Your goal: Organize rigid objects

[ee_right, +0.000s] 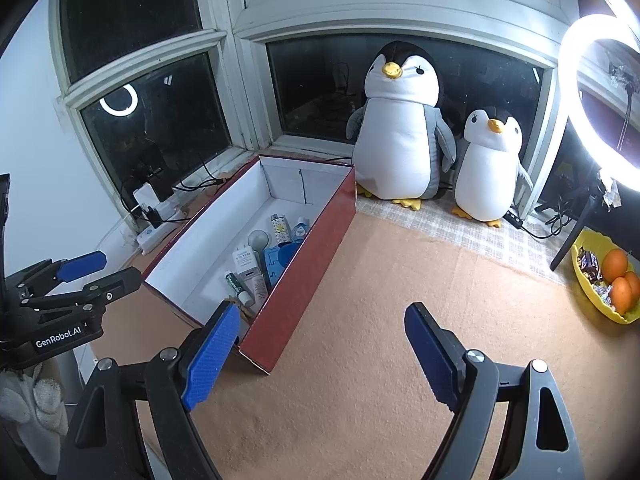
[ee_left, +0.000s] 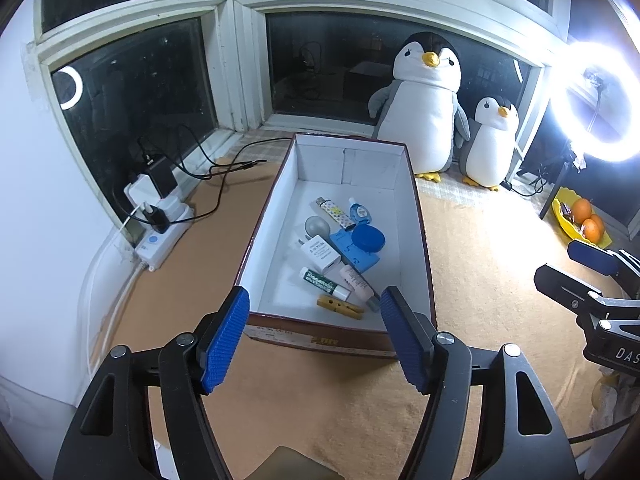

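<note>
A red box with a white inside (ee_left: 280, 200) (ee_right: 312, 264) stands on the orange mat. In it lie several small items: a white charger (ee_left: 322, 254), a blue round lid (ee_left: 368, 239), a blue stand (ee_left: 352, 254), a patterned lighter (ee_left: 335, 212), a green tube (ee_left: 320, 280), a pink tube (ee_left: 354, 280) and a wooden clothespin (ee_left: 340, 306). My left gripper (ee_left: 314, 340) is open and empty, just short of the box's near wall. My right gripper (ee_right: 320, 356) is open and empty, over the mat to the right of the box's near corner.
Two plush penguins (ee_left: 426, 104) (ee_right: 486, 164) stand by the window behind the box. A power strip with chargers and cables (ee_left: 160, 220) lies at the left wall. A yellow dish of oranges (ee_right: 608, 280) and a ring light (ee_right: 592, 92) stand at the right.
</note>
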`<state>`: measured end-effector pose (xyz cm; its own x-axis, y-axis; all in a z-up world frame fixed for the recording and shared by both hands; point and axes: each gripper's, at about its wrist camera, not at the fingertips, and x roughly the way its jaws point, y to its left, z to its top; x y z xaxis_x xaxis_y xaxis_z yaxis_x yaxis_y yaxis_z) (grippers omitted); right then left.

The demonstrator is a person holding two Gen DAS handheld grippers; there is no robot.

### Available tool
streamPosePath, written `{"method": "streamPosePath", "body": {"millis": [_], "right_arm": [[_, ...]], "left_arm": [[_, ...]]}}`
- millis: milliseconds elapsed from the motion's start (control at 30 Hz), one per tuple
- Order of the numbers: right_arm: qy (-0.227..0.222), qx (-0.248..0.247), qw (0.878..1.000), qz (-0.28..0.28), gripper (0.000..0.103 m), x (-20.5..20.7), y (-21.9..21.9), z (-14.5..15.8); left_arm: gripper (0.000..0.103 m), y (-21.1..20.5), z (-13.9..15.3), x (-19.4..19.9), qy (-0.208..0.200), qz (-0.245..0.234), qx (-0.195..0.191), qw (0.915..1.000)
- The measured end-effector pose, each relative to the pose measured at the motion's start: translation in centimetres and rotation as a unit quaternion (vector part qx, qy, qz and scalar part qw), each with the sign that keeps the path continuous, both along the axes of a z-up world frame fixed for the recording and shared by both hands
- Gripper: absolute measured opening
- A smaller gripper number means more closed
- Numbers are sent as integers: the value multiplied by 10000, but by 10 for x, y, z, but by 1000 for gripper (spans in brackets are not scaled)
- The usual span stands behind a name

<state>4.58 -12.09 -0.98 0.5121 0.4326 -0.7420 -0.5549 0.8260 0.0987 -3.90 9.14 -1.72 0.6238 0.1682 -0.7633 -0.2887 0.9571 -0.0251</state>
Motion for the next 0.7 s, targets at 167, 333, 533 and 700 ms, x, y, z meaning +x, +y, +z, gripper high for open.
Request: {"method": "streamPosePath", "body": {"millis": [167,333,533,700], "right_arm": [[1,5,10000,18,81,0,-1,0],[1,1,10000,19,82,1,-1,0],[5,-5,10000,28,82,1,-1,0],[16,-20,10000,26,82,1,-1,-2]], "left_arm": [[68,0,0,0,3,-4,-10,10000],[68,0,0,0,0,-3,-2,10000],[68,-1,1,1,-15,-6,-10,10000],[68,0,1,1,-18,-5,-4,10000]]}}
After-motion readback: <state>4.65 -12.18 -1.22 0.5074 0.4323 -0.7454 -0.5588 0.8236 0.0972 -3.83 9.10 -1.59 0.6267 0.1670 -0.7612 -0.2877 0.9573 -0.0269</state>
